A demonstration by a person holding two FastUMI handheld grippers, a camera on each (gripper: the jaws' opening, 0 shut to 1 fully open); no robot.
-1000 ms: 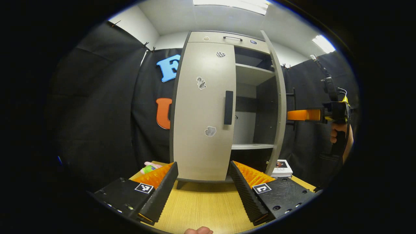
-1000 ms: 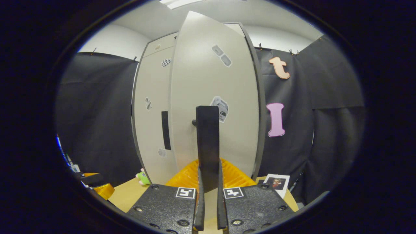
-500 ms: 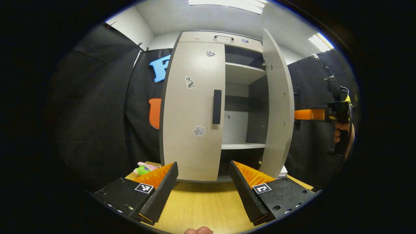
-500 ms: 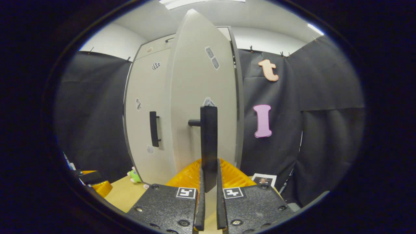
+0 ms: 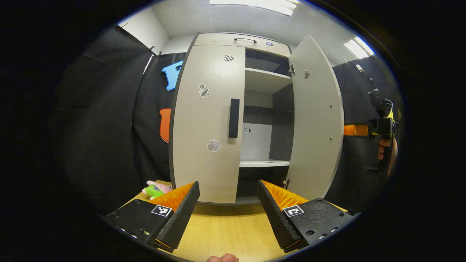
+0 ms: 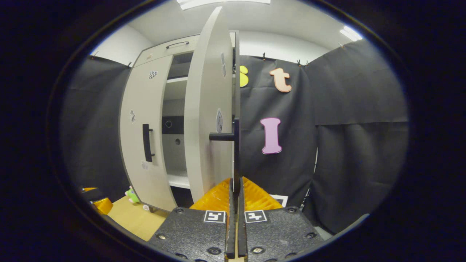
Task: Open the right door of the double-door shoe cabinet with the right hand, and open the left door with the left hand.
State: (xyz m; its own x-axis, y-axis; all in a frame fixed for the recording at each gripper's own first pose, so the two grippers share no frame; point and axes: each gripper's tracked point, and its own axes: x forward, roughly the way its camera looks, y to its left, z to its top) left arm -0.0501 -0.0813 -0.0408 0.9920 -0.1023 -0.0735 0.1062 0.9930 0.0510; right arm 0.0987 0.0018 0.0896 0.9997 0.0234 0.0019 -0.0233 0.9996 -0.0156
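The grey shoe cabinet [image 5: 233, 39] stands on the wooden table. Its left door [image 5: 205, 120] is closed, with a black bar handle [image 5: 234, 118] at its inner edge. My left gripper [image 5: 228, 214] hovers open low in front of that door, well short of the handle. The right door [image 5: 316, 120] stands wide open, edge-on in the right gripper view [image 6: 209, 109]. My right gripper [image 6: 235, 203] is shut on that door's black handle [image 6: 236, 153]. From the left gripper view the right gripper [image 5: 355, 130] reaches behind the open door, held by a hand [image 5: 385, 153].
Bare shelves [image 5: 264, 163] show inside the open half. A green and pink plush toy [image 5: 156, 189] lies on the table [image 5: 225, 233] left of the cabinet. A small picture card [image 6: 279, 199] lies near the open door's foot. Black cloth walls close in on both sides.
The right door has swung much wider, pulled by the right gripper holding its handle. The cabinet's inside now shows more. The left gripper stays open, barely shifted.
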